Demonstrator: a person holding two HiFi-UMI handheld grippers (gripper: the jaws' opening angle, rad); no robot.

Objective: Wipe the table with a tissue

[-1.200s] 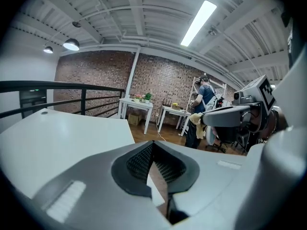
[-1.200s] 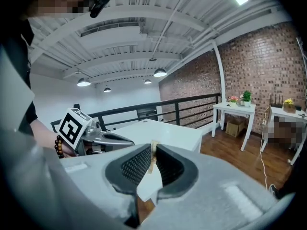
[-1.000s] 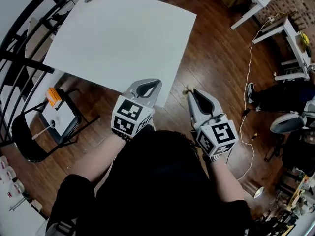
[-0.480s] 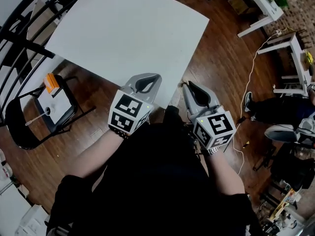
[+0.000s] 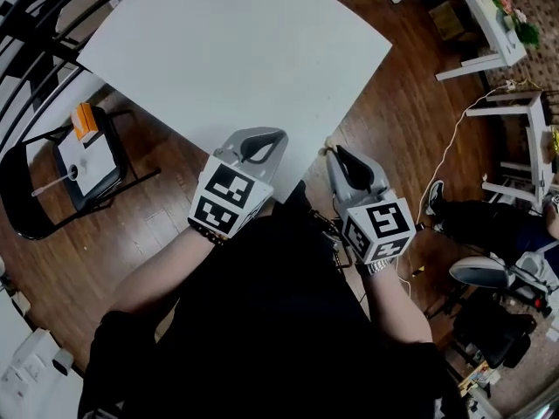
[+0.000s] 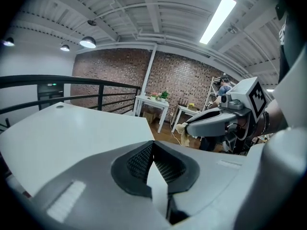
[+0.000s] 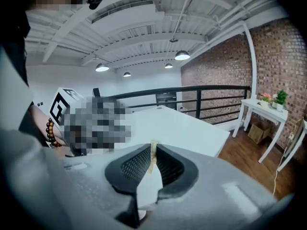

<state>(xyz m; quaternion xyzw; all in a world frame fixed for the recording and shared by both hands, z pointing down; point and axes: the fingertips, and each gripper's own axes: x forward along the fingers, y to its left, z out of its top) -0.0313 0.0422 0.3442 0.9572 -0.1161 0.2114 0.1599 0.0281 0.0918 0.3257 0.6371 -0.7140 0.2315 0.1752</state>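
The white table [image 5: 236, 51] fills the upper middle of the head view. My left gripper [image 5: 271, 142] hangs over the table's near corner, its jaws shut with nothing between them [image 6: 152, 145]. My right gripper [image 5: 336, 153] floats just off that corner above the wooden floor, shut on a small beige tissue [image 5: 330, 149]. In the right gripper view the tissue [image 7: 153, 153] shows as a thin strip pinched between the pads. The left gripper view catches the right gripper [image 6: 188, 127] side-on, with the tissue [image 6: 181, 129] dangling from its tip.
A black chair [image 5: 35, 225] at the left carries an orange box [image 5: 84, 120] and a white sheet. A black railing [image 5: 35, 24] runs behind the table. White side tables [image 5: 489, 24] stand at the upper right, and a cable [image 5: 445, 160] trails on the floor.
The head camera has swung, so the table sits farther right and nearer in view. Both grippers keep their poses by the table's near corner, the right one still pinching the tissue.
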